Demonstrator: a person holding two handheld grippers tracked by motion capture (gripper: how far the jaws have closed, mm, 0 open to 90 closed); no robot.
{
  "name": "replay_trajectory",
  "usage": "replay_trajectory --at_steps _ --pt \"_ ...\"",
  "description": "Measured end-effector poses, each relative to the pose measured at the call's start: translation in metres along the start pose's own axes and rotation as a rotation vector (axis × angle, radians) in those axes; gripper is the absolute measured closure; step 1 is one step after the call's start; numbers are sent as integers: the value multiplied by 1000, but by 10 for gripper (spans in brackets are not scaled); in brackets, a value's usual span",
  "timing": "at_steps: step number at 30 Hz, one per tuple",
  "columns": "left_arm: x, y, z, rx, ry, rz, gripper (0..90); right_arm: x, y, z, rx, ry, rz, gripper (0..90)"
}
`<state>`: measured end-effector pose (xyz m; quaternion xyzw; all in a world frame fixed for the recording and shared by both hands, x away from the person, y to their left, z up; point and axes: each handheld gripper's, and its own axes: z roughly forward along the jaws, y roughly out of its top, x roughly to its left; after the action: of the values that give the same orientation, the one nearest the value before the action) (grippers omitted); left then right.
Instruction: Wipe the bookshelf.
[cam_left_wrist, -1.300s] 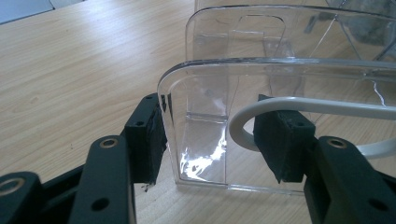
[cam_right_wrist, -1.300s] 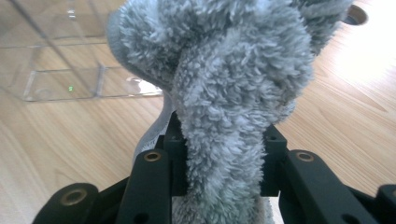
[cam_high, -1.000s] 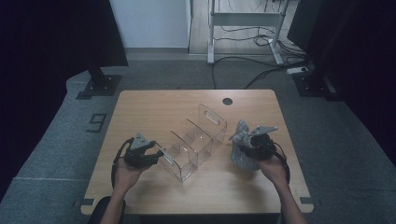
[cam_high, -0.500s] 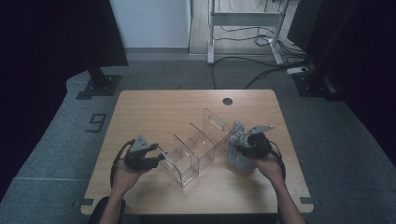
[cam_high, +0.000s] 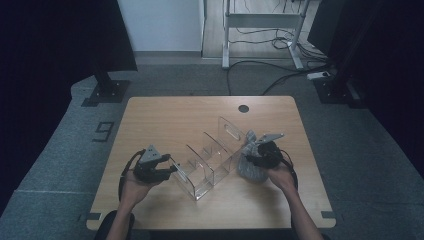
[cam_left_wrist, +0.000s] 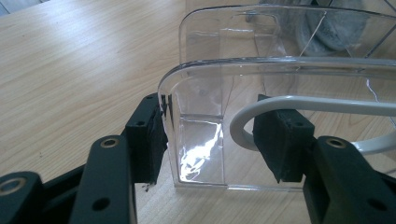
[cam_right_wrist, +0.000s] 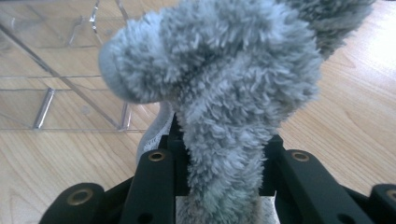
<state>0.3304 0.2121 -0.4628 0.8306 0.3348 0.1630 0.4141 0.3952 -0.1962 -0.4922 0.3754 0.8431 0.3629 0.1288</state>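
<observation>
The grey fluffy sock (cam_right_wrist: 219, 93) sits bunched between the jaws of the right hand-held gripper (cam_right_wrist: 219, 186); its pile fills the gap from pad to pad, so this gripper is clamped on it, and the jaws have just been closing further with the sock between them. In the high view the right hand-held gripper (cam_high: 262, 152) holds the sock (cam_high: 250, 167) low over the worktop (cam_high: 165, 115), the fabric hanging down beside the right end of the clear acrylic organizer (cam_high: 212, 155).

From this gripper the organizer (cam_right_wrist: 60, 74) lies just ahead and to the left, its dividers and open compartments lying side by side along its long axis, which runs diagonally across the worktop from near left to far right. The right hand is much the nearer to the far-right compartments; the sock appears to touch or nearly touch the organizer's outer wall, though I cannot tell which.

The left hand-held gripper (cam_left_wrist: 210, 135) stands at the opposite, near-left end, its jaws set either side of the organizer's end wall (cam_left_wrist: 201, 140). One pad lies against the wall's outer edge; the other stands behind the clear plastic, near a white looped wire (cam_left_wrist: 289, 105), and I cannot tell whether both pads press. My judgement is that it steadies the organizer while the sock goes in from the right.
</observation>
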Motion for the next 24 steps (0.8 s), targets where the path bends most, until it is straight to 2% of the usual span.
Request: replay_trajectory --at_steps 10,15,24 --pt "-1 0 0 -1 3 -3 451 1 -4 17 43 -24 12 674" --pt "-1 0 0 -4 6 -5 450 5 -6 27 100 -57 -3 678" --pt "-2 -2 0 -18 19 -11 449 5 -7 23 105 -70 0 673"
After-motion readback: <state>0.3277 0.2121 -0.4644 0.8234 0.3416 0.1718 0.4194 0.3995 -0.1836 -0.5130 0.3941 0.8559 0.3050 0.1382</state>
